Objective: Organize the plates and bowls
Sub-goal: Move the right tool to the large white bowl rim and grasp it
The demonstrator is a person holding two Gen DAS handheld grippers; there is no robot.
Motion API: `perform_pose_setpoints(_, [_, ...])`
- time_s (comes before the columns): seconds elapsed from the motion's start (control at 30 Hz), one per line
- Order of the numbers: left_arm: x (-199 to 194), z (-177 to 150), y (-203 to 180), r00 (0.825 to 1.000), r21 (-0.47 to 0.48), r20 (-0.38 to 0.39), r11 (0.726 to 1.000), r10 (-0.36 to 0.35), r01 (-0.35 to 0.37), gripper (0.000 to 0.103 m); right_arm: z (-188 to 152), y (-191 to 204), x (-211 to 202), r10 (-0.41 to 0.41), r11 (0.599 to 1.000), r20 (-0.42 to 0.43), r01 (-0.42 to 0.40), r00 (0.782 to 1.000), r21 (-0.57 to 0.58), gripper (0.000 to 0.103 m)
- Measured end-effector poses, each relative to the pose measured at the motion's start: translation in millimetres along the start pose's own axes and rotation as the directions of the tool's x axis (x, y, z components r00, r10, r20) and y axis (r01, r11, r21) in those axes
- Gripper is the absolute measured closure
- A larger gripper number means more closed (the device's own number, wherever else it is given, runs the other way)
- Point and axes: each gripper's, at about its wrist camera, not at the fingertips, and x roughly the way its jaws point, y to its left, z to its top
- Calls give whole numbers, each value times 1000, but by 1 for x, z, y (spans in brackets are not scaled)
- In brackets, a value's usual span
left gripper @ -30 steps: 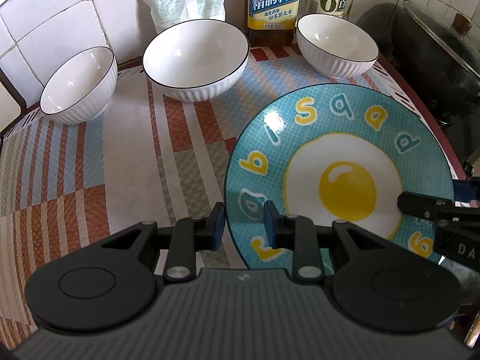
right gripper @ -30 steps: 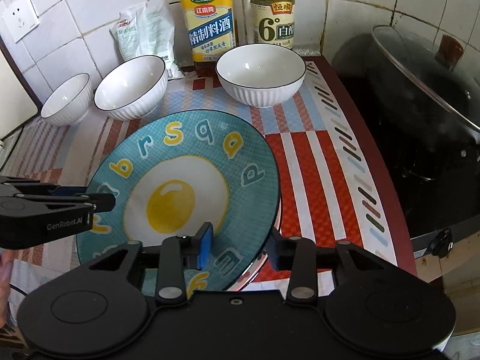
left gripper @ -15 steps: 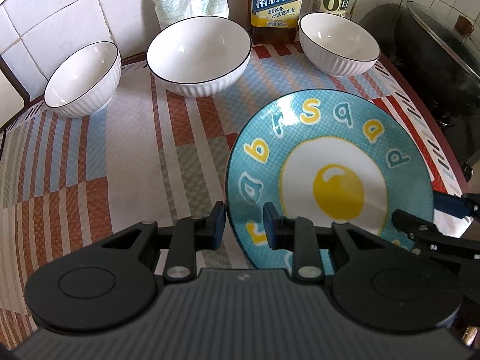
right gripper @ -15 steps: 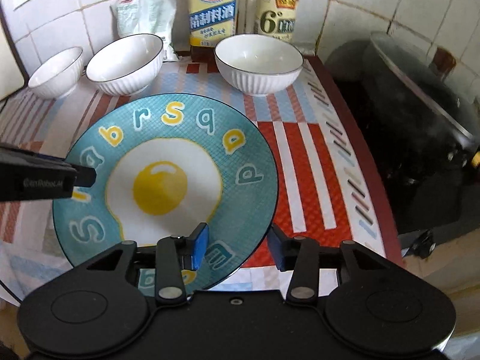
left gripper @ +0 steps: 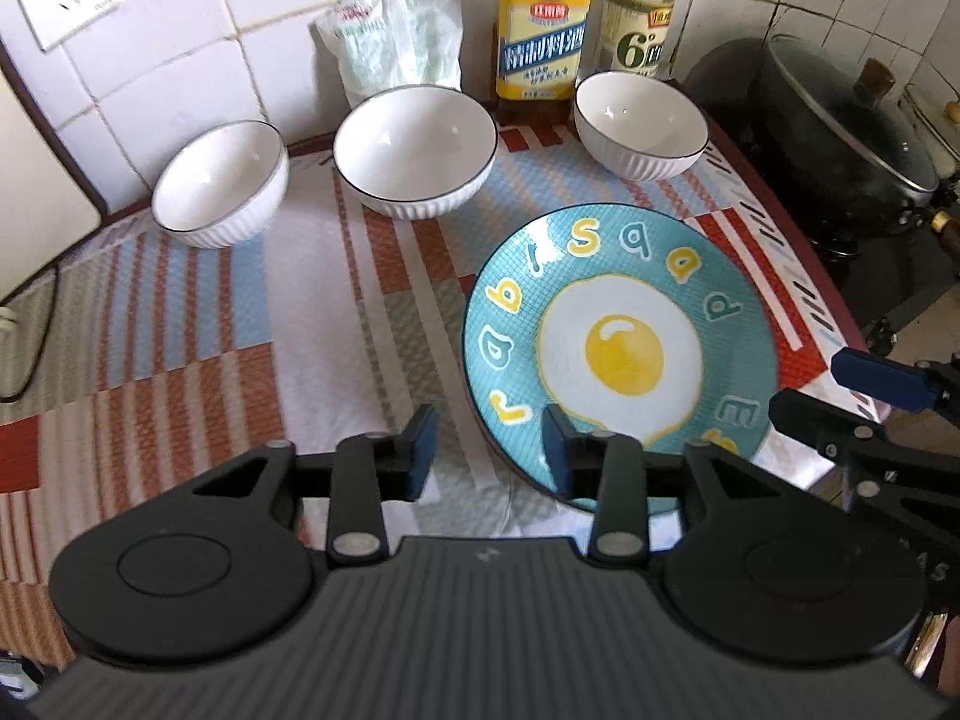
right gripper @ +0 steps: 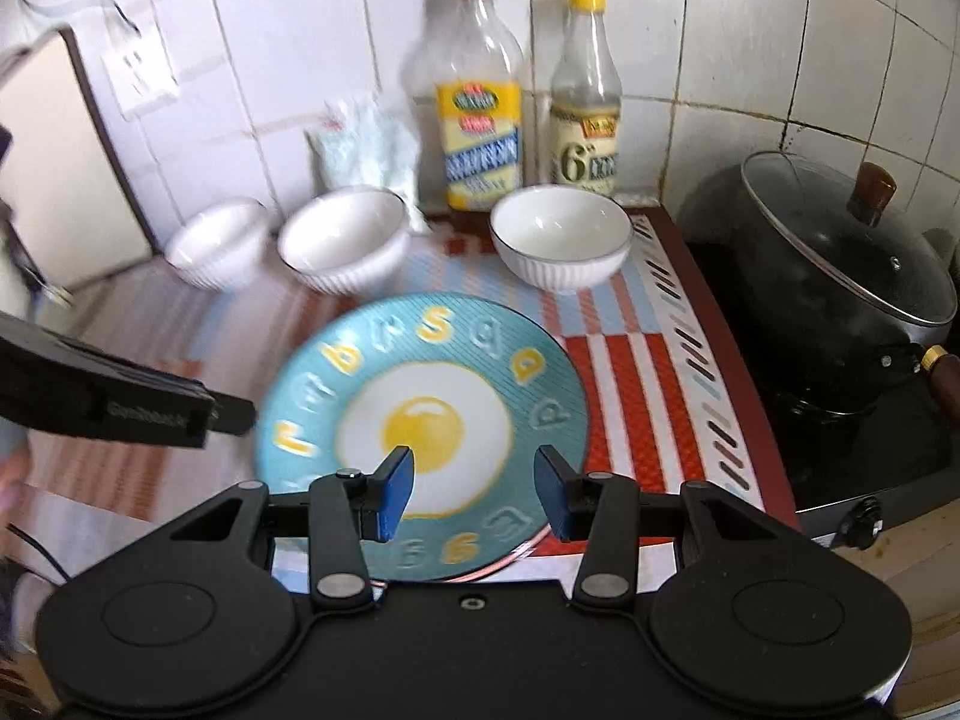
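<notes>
1. We see a round blue plate with a fried-egg picture and yellow and pale letters round its rim (left gripper: pixel 618 354) lying flat on the striped red, blue and white woven mat (left gripper: pixel 240 312), towards the mat's right side.
2. Our left gripper (left gripper: pixel 486 456) hangs above the plate's near-left edge. Its jaws have just been opening and now stand moderately apart; the plate's edge shows below the gap, but the blue pads do not press on it, so the gripper holds nothing.
3. Our right gripper (right gripper: pixel 474 492) hangs over the plate's near part (right gripper: pixel 420 420). Its jaws stand moderately apart after a slight widening, and they grip nothing.
4. Three white ribbed bowls with thin dark rims stand in a row behind the plate: the left bowl (left gripper: pixel 219 183), the larger middle bowl (left gripper: pixel 414 150) and the right bowl (left gripper: pixel 639 120), all upright and apart from one another.
5. Behind the bowls, against the white tiled wall (left gripper: pixel 180 60), stand a yellow-labelled bottle (left gripper: pixel 540 42), a clear bottle marked with a 6 (left gripper: pixel 639 30) and a pale plastic bag (left gripper: pixel 396 36).
6. A black pot with a glass lid (right gripper: pixel 840 264) sits to the right of the mat.
</notes>
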Motion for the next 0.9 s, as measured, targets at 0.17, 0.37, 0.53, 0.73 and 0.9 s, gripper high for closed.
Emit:
perform_pose_setpoints(0.17, [-41,-2,2,999,14,28,1000,20,-20,58,9,5,-34,55,998,47,-55,997,-10,45])
perform_pose_setpoints(0.37, [-80,-8,11,997,9,63,999,42,-43,49,20,9,-59,109,994,74,-107,991,-31,36])
perform_pose_setpoints(0.53, [-103,-15,29,994,-39,82,997,67,-64,37,26,24,-70,147,986,92,-137,985,-98,33])
perform_pose_setpoints(0.73, [-123,-17,66,991,-146,108,987,85,-69,27,39,46,-73,233,962,123,-210,965,-174,32])
perform_pose_setpoints(0.9, [-130,-11,94,980,-181,149,978,134,-106,23,58,67,-59,289,942,135,-257,948,-214,32])
